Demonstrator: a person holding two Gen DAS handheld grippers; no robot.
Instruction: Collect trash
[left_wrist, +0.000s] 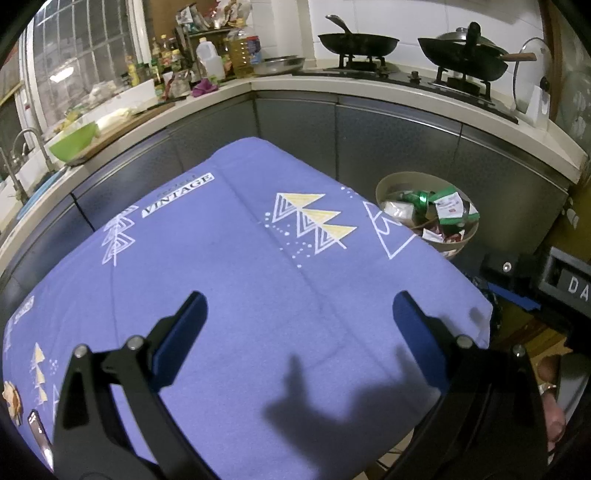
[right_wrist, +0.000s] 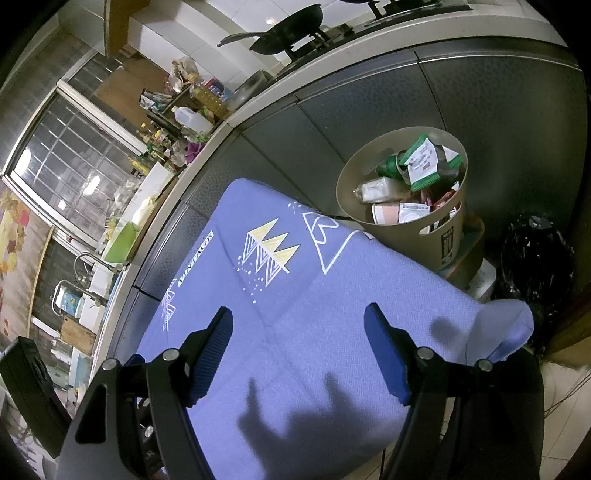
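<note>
Both claws, left (left_wrist: 299, 332) and right (right_wrist: 299, 345), hang spread and empty over the cloth-covered table (left_wrist: 229, 258), since the bin (right_wrist: 402, 184) (already full of wrappers) suggests the collecting is done.

Both views look dim and bluish to me, lit from overhead behind the tools: each tool throws a dark, soft-edged shadow (left_wrist: 314, 398) on the purple cloth (left_wrist: 229, 266). Ceiling lamps glare in the window (right_wrist: 74, 173). Heavy fisheye bending curves the cabinets (left_wrist: 388, 140); corners go black. The centre stays sharp, the edges smear.
</note>
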